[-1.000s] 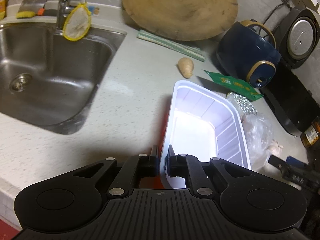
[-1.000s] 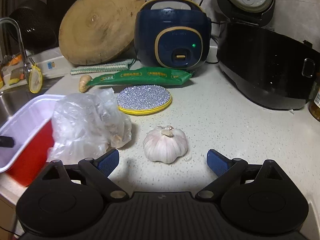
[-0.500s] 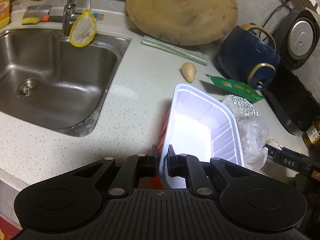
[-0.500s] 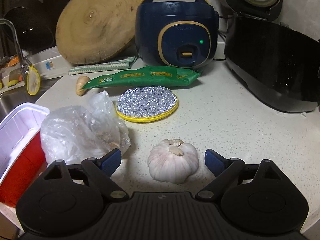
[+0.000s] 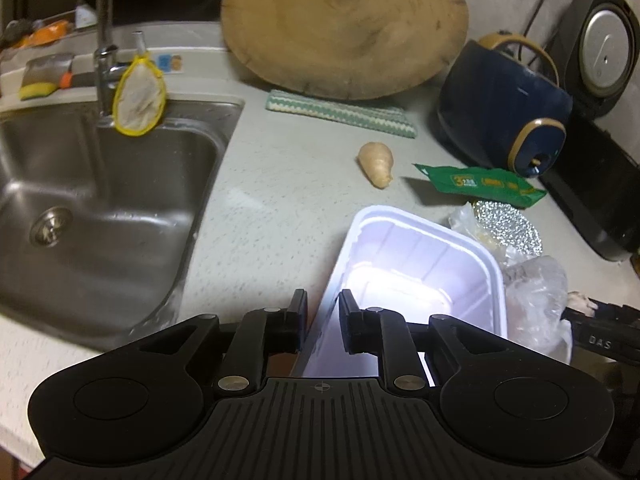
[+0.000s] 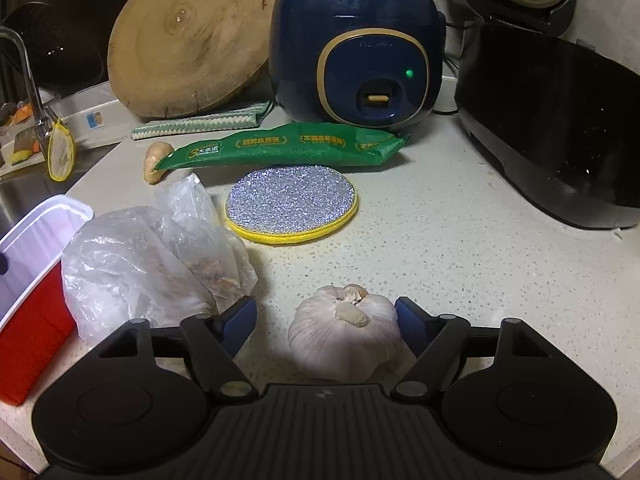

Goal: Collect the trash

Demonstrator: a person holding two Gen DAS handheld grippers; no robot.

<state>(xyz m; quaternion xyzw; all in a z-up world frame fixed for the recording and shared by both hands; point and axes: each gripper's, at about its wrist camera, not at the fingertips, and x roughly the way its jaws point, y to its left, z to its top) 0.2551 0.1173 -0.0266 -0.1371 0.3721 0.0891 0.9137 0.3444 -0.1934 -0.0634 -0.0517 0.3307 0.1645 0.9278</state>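
A bin, white inside and red outside [image 5: 400, 216], stands on the counter beside the sink. My left gripper [image 5: 323, 312] straddles the bin's near wall. Its jaws are opening, and a gap shows beside the left finger. My right gripper [image 6: 324, 316] has a garlic bulb [image 6: 344, 336] between its blue pads and its jaws are closing. The right pad is at the bulb's side and the left pad is apart from it. A crumpled clear plastic bag [image 6: 152, 264] lies between bin [image 6: 52, 208] and garlic. A green wrapper [image 6: 280, 148] lies further back.
A steel sink [image 5: 100, 208] fills the left. A round wooden board [image 5: 344, 20] leans at the back above a striped cloth [image 5: 340, 112]. A blue rice cooker [image 6: 356, 52], a black appliance [image 6: 560, 128], a glittery scouring pad [image 6: 292, 200] and a ginger piece [image 5: 376, 160] share the counter.
My left jaws, clamped on the bin wall before, have parted. My right gripper has moved forward so the garlic now lies between its fingers, and its jaws have narrowed.
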